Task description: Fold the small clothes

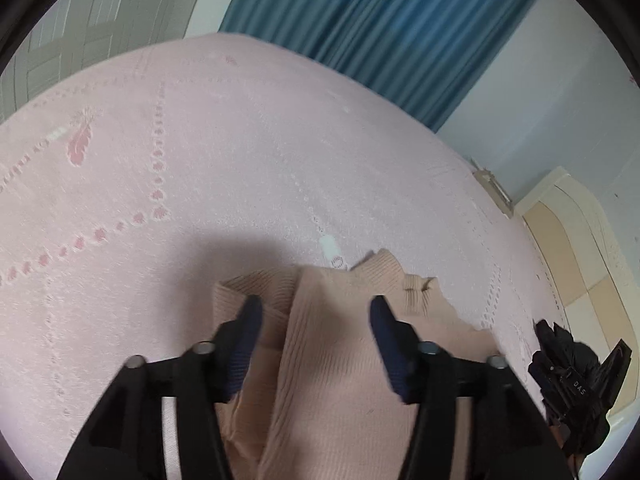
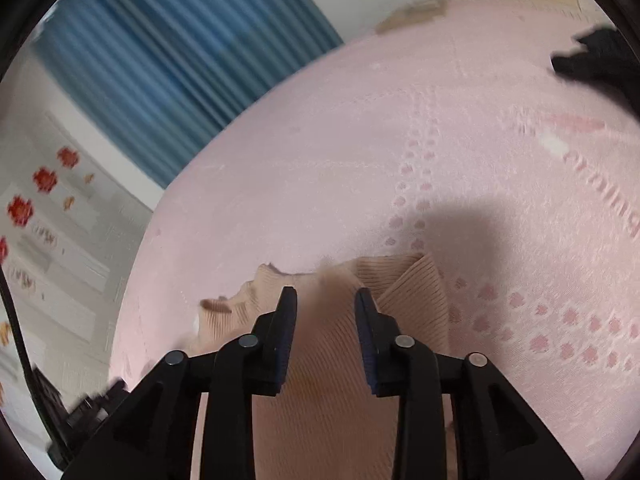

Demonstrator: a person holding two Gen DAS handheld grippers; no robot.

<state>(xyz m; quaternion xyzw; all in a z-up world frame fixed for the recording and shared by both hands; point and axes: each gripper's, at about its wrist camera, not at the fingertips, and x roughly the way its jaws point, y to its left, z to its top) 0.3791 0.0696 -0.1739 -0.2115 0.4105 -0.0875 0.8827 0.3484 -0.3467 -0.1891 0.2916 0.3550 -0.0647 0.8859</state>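
A beige ribbed knit garment (image 1: 332, 344) lies on the pink bedspread (image 1: 240, 152). It also shows in the right wrist view (image 2: 332, 360), with folded flaps at its far end. My left gripper (image 1: 316, 312) is open just above the garment, one finger on each side of a raised fold. My right gripper (image 2: 326, 300) is open over the garment's middle, holding nothing. The other gripper (image 1: 576, 380) shows at the right edge of the left wrist view.
The pink bedspread (image 2: 400, 140) carries a feather and dot pattern. A blue curtain (image 1: 380, 28) hangs behind the bed. A dark item (image 2: 592, 60) lies at the far right of the bed. A cream headboard (image 1: 576, 240) stands at the right.
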